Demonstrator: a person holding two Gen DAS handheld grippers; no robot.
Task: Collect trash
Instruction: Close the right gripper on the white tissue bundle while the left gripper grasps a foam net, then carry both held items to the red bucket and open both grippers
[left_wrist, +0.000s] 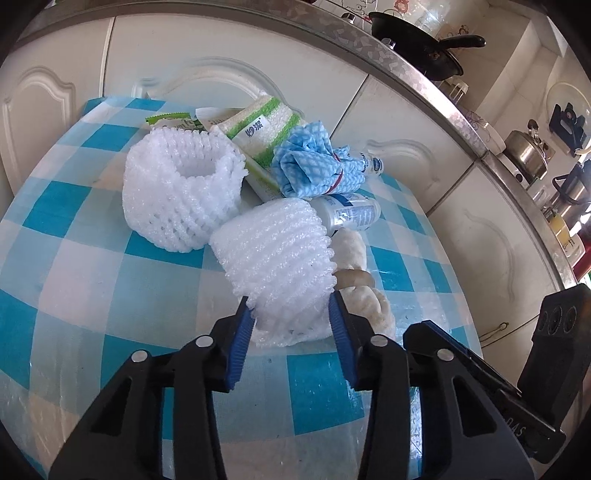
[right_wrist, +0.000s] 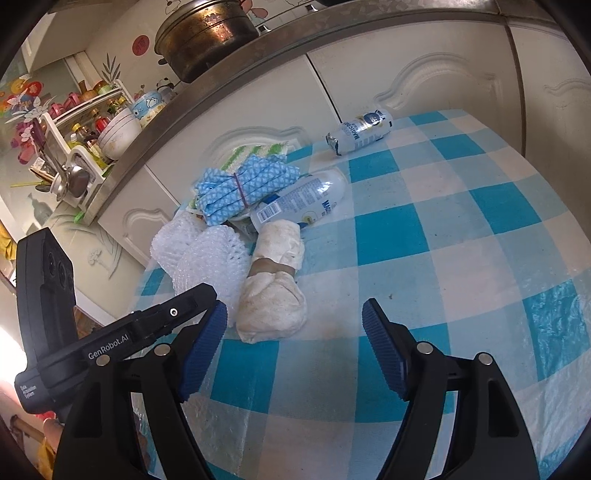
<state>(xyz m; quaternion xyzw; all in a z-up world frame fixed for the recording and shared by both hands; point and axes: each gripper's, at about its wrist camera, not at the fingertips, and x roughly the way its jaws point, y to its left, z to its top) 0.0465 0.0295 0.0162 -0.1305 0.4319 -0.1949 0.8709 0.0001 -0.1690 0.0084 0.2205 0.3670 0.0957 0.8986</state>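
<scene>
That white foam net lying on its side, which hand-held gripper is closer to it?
Left. The left hand-held gripper has its fingers around the foam net; the right hand-held gripper sits open beside it, facing the cloth roll.

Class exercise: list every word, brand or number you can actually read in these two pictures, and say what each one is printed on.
"GenRobot.AI": on the left gripper, seen in the right wrist view.
"Data Acquisition System": small print on that gripper's body.
"MAGIC": partly legible on the far bottle; the rest is blurred.
Barcode on the near bottle: digits too small to read.
Sponge label: Chinese characters, too blurred to read.
Green wrapper: print unreadable.
</scene>
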